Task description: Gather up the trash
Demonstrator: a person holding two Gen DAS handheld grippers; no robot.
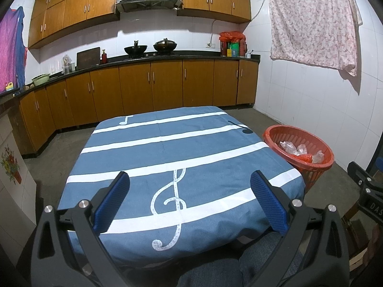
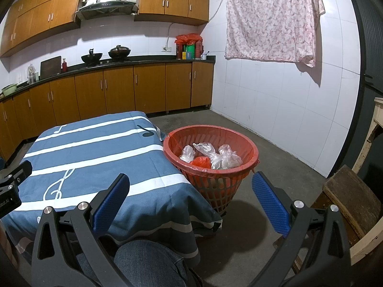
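Observation:
A red plastic waste basket (image 2: 215, 184) with a red liner stands on the floor at the table's right side; it also shows in the left wrist view (image 1: 308, 169). Inside lie several crumpled clear plastic bags (image 2: 215, 154) and a red bag (image 2: 201, 162). My left gripper (image 1: 190, 197) is open and empty, held above the near edge of the table (image 1: 167, 148), which has a blue cloth with white stripes and music notes. My right gripper (image 2: 190, 201) is open and empty, held near the table's right corner, short of the basket.
Wooden kitchen cabinets (image 1: 153, 86) and a counter with woks line the far wall. A floral cloth (image 2: 270, 19) hangs on the white tiled right wall. A wooden stool (image 2: 349, 201) stands at the right. The person's knee in jeans (image 2: 148, 260) is below the grippers.

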